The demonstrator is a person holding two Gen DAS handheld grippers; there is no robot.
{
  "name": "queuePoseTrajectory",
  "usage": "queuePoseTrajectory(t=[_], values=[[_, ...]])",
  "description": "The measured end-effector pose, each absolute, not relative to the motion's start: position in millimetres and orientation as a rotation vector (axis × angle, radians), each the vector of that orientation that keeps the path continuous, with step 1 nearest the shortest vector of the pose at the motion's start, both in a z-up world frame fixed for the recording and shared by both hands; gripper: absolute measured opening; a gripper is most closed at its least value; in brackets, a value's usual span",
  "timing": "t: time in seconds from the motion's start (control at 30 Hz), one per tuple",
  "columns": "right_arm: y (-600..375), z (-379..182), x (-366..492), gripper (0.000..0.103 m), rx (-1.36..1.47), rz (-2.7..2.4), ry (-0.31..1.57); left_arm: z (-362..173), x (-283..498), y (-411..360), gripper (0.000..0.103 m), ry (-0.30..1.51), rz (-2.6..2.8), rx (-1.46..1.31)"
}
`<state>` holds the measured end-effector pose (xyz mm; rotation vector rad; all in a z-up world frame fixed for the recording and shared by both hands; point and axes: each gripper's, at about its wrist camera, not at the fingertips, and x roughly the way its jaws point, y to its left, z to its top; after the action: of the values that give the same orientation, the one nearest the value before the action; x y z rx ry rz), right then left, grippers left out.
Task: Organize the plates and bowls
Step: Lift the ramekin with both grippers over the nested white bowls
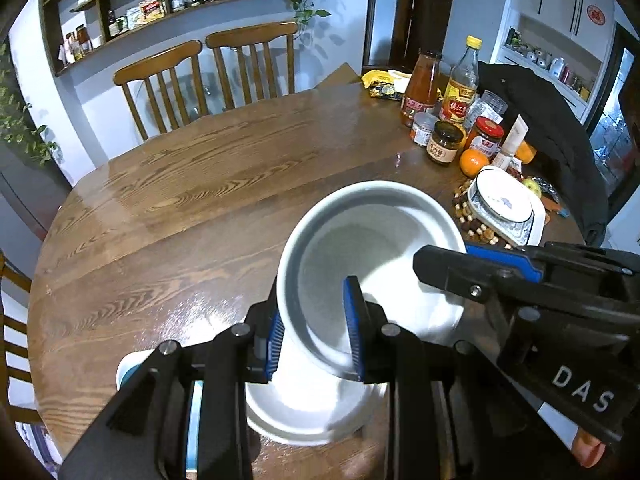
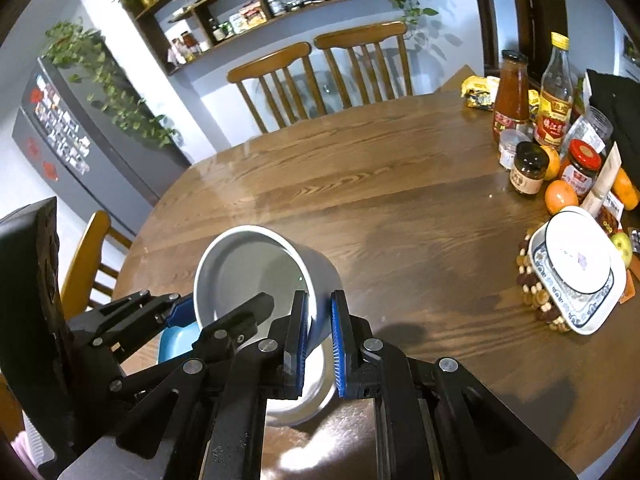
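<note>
A deep white bowl (image 1: 372, 248) is tilted on its side over a second white bowl (image 1: 304, 412) near the table's front edge. My left gripper (image 1: 316, 334) is shut on the tilted bowl's left wall, one blue pad inside and one outside. My right gripper (image 2: 320, 344) is shut on the same bowl's (image 2: 248, 272) right wall; it reaches in from the right in the left wrist view (image 1: 472, 264). A light blue dish (image 2: 178, 340) lies under the left gripper. A patterned square plate (image 2: 576, 276) with a white dish on it rests on a beaded trivet at the right.
The round wooden table (image 1: 208, 184) carries sauce bottles (image 1: 420, 88), jars (image 1: 444, 142), oranges (image 1: 474, 162) and snack packets at the far right. Two wooden chairs (image 1: 208, 76) stand behind it, another at the left. A dark jacket (image 1: 552, 128) hangs at the right.
</note>
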<state>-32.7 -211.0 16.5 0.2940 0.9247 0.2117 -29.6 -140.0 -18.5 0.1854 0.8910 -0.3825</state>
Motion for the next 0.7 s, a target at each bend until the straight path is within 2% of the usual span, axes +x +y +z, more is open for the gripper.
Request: queuePoseTrajectory(t=[0.7], values=[[-173.4,2.4,-39.0,0.013,0.254,0.292,0.958,-31.6,-45.1,-103.0,0.024,0.871,-0.308,0.170]])
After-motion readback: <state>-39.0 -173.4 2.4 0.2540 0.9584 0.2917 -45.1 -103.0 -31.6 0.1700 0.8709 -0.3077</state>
